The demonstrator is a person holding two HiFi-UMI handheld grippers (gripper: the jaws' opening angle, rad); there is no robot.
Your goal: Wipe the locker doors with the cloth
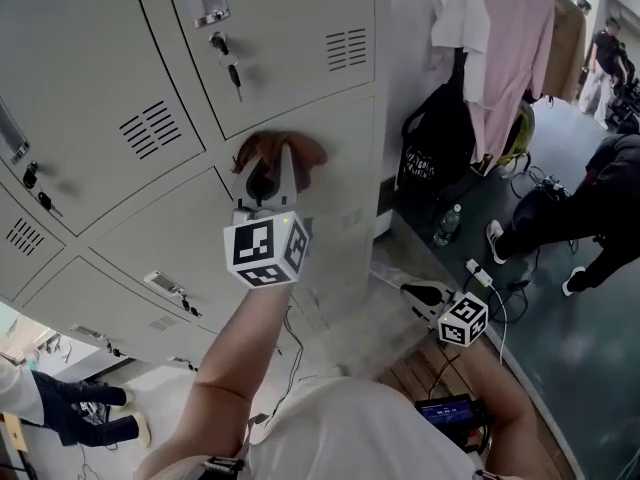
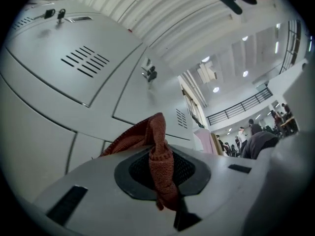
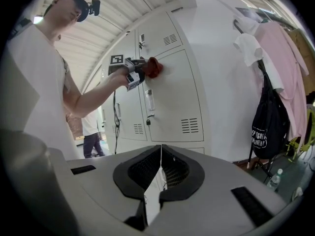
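My L gripper point(image 1: 272, 171) pinches the rust-red knitted cloth point(image 1: 298, 152) tight between its fingers, against the pale grey metal locker door point(image 1: 330, 230) (near its top edge). R gripper point(image 3: 161, 149) sits low by my waist, well apart, fingers pressed together, empty.

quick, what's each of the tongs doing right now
left tongs: shut on the cloth, against the locker door
right tongs: shut, empty
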